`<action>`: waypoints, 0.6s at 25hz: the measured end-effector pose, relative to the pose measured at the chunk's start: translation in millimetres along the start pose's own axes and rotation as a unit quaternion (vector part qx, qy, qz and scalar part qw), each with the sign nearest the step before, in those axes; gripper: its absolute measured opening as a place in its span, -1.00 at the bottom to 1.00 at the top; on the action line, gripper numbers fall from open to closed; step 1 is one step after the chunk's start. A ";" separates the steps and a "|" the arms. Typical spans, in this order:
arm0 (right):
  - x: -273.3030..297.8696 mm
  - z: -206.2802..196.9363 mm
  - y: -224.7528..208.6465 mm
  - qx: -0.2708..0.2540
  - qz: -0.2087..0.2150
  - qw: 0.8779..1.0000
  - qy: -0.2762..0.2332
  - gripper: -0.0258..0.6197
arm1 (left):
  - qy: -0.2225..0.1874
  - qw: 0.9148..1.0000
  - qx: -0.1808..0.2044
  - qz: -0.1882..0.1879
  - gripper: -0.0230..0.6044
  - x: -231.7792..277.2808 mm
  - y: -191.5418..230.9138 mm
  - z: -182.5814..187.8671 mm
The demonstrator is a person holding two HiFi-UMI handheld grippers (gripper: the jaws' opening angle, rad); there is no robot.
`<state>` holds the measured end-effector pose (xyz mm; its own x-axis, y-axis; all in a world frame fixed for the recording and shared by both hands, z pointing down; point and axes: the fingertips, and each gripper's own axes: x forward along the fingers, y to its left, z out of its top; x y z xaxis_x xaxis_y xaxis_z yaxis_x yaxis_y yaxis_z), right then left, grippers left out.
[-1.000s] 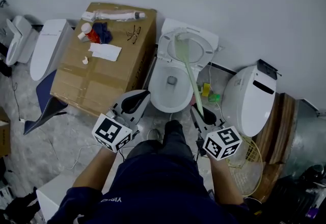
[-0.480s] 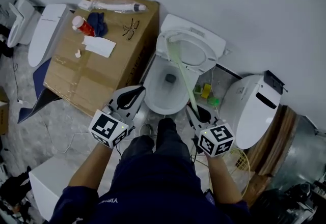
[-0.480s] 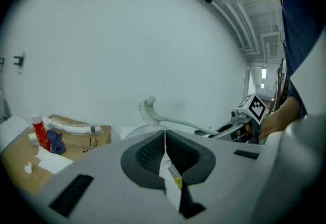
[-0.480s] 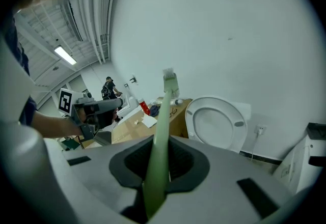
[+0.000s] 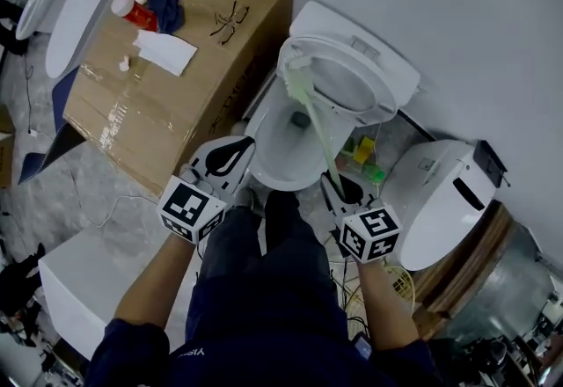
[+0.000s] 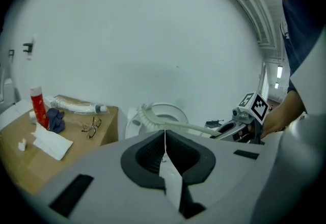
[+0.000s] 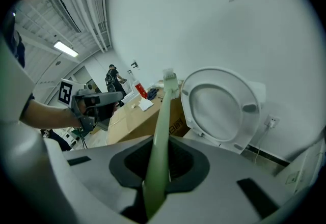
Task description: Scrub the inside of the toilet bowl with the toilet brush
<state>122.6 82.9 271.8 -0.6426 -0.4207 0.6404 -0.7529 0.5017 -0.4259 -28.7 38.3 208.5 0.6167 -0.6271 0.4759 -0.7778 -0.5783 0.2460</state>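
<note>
Gripping the toilet brush point(image 5: 322, 135) by its pale green handle with the right claw point(image 5: 339, 193), jaws clamped on it, at 4 o'clock of the toilet bowl point(image 5: 273, 170). Holding the bristle head at the bowl's 12 o'clock, by the raised seat point(image 7: 248, 116). Hovering the left claw point(image 5: 226, 157), clenched on nothing, at 9 o'clock, beside the cardboard box point(image 5: 167, 104).

Your right gripper point(image 7: 159, 164) has both jaws clamped on the pale green toilet brush point(image 7: 164, 116), whose handle runs up and away, its head beside the raised toilet seat point(image 7: 220, 106). Your left gripper point(image 7: 96, 101) hovers at left, near a cardboard box point(image 7: 133, 122).
</note>
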 end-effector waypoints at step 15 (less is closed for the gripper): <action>113.7 -151.1 -62.2 0.015 -0.026 0.990 0.140 -0.76 | 0.061 0.997 -0.035 -0.018 -0.82 67.6 58.6 -124.3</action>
<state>117.9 118.0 467.7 -0.5424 -0.2175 0.8115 -0.7902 0.4601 -0.4049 -47.6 26.9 360.1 0.6292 -0.5360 0.5629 -0.7640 -0.5597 0.3210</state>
